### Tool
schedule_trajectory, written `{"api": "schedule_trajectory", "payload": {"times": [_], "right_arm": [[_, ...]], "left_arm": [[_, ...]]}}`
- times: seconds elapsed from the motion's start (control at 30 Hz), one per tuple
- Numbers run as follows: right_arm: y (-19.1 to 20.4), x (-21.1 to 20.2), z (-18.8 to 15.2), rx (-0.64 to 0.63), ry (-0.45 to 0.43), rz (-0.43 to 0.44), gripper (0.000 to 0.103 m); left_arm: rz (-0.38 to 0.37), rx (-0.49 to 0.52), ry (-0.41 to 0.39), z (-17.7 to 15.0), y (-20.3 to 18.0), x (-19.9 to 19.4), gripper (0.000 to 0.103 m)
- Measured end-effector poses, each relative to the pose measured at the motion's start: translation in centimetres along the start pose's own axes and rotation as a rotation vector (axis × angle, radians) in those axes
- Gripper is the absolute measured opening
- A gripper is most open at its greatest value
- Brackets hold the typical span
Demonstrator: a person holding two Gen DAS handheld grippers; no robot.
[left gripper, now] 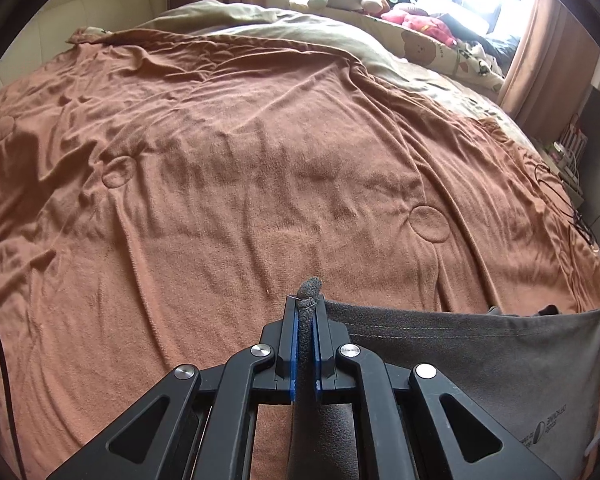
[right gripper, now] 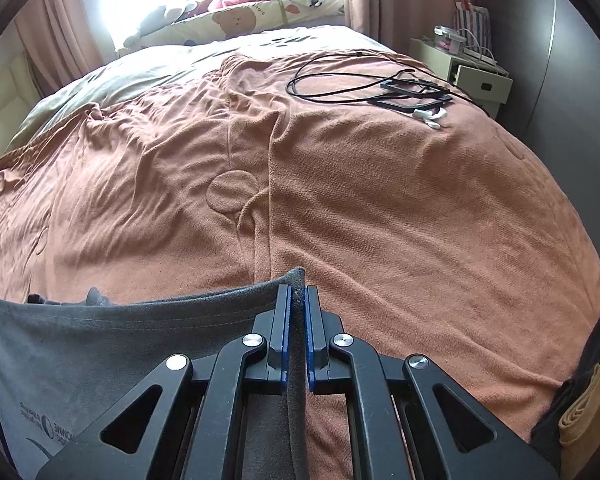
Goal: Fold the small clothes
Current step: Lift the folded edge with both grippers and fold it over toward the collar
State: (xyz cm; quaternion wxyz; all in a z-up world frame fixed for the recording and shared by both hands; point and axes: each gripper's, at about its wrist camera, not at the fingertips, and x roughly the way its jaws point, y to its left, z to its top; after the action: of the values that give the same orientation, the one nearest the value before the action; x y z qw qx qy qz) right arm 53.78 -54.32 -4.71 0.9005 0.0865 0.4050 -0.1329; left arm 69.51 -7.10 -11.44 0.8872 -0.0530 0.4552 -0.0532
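A dark grey garment [left gripper: 472,352] with a stitched hem and a small printed logo hangs stretched between my two grippers above the brown blanket [left gripper: 240,168]. My left gripper [left gripper: 305,307] is shut on one corner of it; a bunched tip of cloth sticks out past the fingertips. In the right wrist view my right gripper [right gripper: 299,292] is shut on the other corner of the grey garment [right gripper: 112,344], which spreads to the left. The hem runs taut between the two grips.
The brown blanket [right gripper: 400,220] covers a bed. Black cables, a dark flat frame and white earbuds [right gripper: 412,92] lie at its far right. Plush toys [left gripper: 412,16] line the window sill. A white nightstand [right gripper: 460,68] stands beyond the bed. A tan cloth [right gripper: 588,404] lies at the right edge.
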Motion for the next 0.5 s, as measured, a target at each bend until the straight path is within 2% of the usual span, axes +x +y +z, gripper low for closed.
{"api": "schedule_trajectory", "payload": {"times": [0.3, 0.5], "right_arm": [[0.9, 3.7, 1.4, -0.034, 0.055, -0.024, 0.002], [1.1, 6.3, 2.6, -0.042, 0.097, -0.034, 0.002]], "left_arm": [[0.032, -0.036, 0.082, 0.4, 0.3, 4.8, 0.006], [0.075, -0.004, 0.102, 0.4, -0.3, 6.3, 0.006]]}}
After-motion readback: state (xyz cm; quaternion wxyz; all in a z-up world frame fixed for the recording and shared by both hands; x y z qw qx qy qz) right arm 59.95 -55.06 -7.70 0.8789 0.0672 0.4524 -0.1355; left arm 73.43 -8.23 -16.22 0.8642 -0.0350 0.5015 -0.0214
